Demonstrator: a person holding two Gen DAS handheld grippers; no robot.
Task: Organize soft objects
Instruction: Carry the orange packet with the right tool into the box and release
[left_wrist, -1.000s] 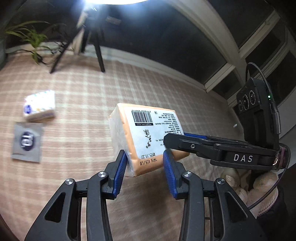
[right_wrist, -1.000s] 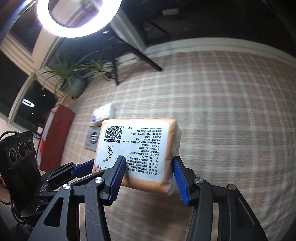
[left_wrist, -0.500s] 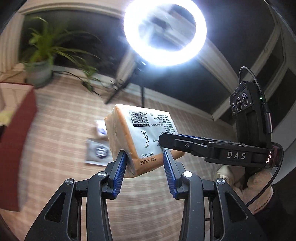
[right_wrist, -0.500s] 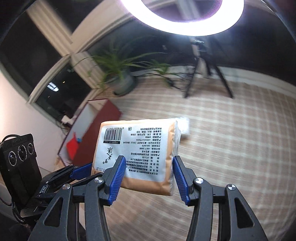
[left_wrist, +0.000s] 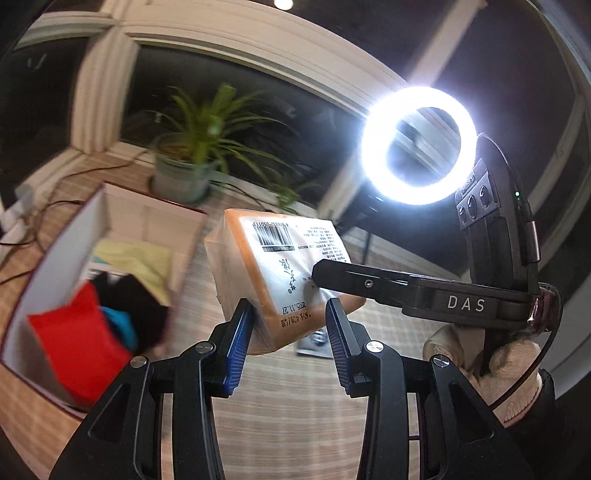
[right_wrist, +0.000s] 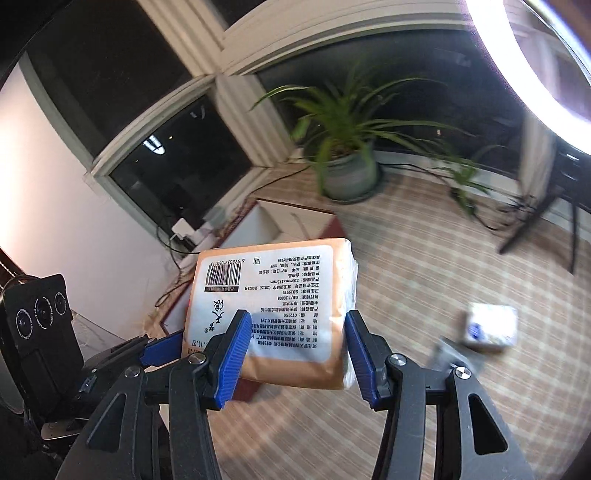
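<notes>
An orange tissue pack (left_wrist: 280, 258) (right_wrist: 273, 288) with a white barcode label hangs in the air above the checked floor. My left gripper (left_wrist: 288, 332) is shut on its near lower end. My right gripper (right_wrist: 295, 343) is shut on its sides, blue pads pressed in. In the left wrist view a right gripper finger (left_wrist: 369, 284) crosses the label from the right, held by a gloved hand (left_wrist: 480, 354). The right wrist view shows the left gripper (right_wrist: 162, 347) at the lower left. An open red box (left_wrist: 66, 240) (right_wrist: 295, 221) lies just left of the pack.
Red, black, teal and yellow cloths lie in the box. A small white tissue pack (right_wrist: 491, 326) and a grey sachet (right_wrist: 454, 356) (left_wrist: 314, 341) lie on the floor. A potted plant (left_wrist: 184, 173) (right_wrist: 347, 173), cables and a ring light (left_wrist: 417, 147) on a tripod stand by the windows.
Both grippers have carried the orange pack to the left and a little upward. The red box has come into view beside it; the white pack and sachet have fallen behind.
</notes>
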